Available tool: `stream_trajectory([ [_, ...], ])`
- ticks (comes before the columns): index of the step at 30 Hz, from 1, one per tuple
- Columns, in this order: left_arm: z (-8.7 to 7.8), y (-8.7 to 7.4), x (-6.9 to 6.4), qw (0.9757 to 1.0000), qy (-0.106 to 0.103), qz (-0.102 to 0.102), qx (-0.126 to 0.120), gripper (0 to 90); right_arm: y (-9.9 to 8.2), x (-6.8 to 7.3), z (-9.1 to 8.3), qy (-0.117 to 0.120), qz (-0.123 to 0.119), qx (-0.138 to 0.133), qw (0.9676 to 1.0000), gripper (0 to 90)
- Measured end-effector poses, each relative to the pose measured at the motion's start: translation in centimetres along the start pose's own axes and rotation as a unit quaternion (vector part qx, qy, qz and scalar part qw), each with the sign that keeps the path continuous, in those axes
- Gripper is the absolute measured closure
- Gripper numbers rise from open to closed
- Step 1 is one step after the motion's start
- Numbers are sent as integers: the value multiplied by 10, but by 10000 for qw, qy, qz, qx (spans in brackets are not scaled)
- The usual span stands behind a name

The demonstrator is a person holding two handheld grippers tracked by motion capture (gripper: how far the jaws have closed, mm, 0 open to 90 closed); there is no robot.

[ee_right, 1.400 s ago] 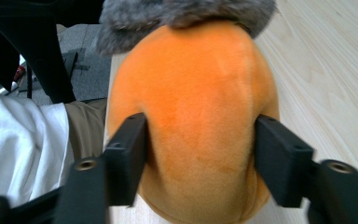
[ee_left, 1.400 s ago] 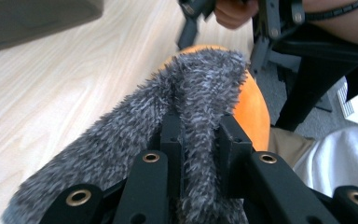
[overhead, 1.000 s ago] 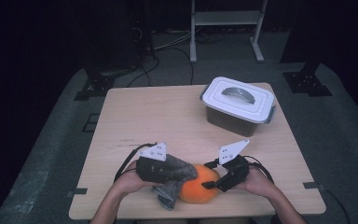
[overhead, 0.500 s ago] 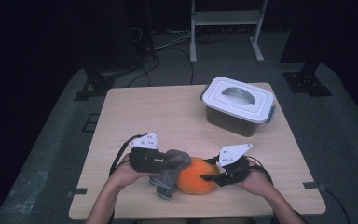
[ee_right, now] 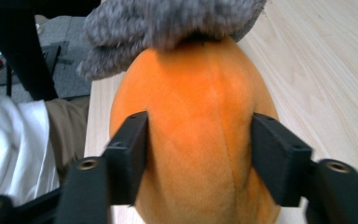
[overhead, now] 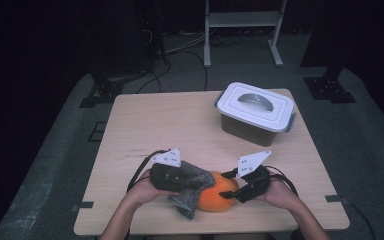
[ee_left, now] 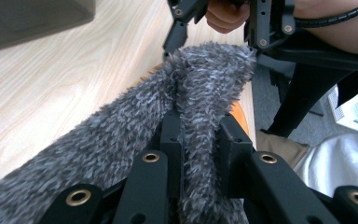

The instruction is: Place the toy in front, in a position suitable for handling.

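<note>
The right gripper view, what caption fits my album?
Hand-held gripper squeezing a soft orange ball with a fuzzy grey cloth draped on top.

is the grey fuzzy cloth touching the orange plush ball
Touching. In the right gripper view the grey cloth lies directly on top of the orange plush ball, no gap.

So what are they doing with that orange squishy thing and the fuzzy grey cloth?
A person sits at the wooden table with a gripper in each hand. The left gripper is shut on a fuzzy grey cloth, which lies over the top of an orange plush ball. The right gripper has the ball between its jaws, which press on both its sides; they have just been opening a little. It looks like the ball is being wiped. A lidded plastic box stands apart, farther back.
</note>
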State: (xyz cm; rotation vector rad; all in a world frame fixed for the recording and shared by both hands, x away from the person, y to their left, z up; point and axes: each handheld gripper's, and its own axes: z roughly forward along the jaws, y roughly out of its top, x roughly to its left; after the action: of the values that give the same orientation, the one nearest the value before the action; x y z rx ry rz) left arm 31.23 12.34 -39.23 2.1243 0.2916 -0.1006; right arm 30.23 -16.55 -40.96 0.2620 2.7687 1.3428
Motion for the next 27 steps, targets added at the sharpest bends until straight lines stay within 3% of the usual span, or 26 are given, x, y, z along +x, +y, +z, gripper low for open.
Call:
stream_trajectory([
  [7, -11, -24, 12, 9989, 289, -356, 114, 743, -10, -7, -9, 28, 96, 113, 9999, 432],
  [9, -13, -29, 17, 9984, 273, -496, 31, 745, -11, -8, -10, 51, 168, 103, 9998, 431],
  [11, -14, -30, 17, 9984, 250, -511, -36, 746, -10, -7, -8, 51, 130, 100, 9999, 431],
  [16, -13, -16, 12, 9991, 142, -351, -196, 751, -4, -2, -4, 38, 49, 140, 9999, 432],
  [20, -7, 6, -1, 9997, -2, -27, -253, 751, 1, 4, 2, 76, -42, 129, 9999, 432],
  [23, 1, 16, -9, 9997, 21, 223, -10, 751, 5, 9, 5, 96, -188, 155, 9997, 432],
  [27, 6, 8, -4, 10000, -12, 73, 47, 752, 2, 7, 2, 118, -116, 116, 9998, 374],
])
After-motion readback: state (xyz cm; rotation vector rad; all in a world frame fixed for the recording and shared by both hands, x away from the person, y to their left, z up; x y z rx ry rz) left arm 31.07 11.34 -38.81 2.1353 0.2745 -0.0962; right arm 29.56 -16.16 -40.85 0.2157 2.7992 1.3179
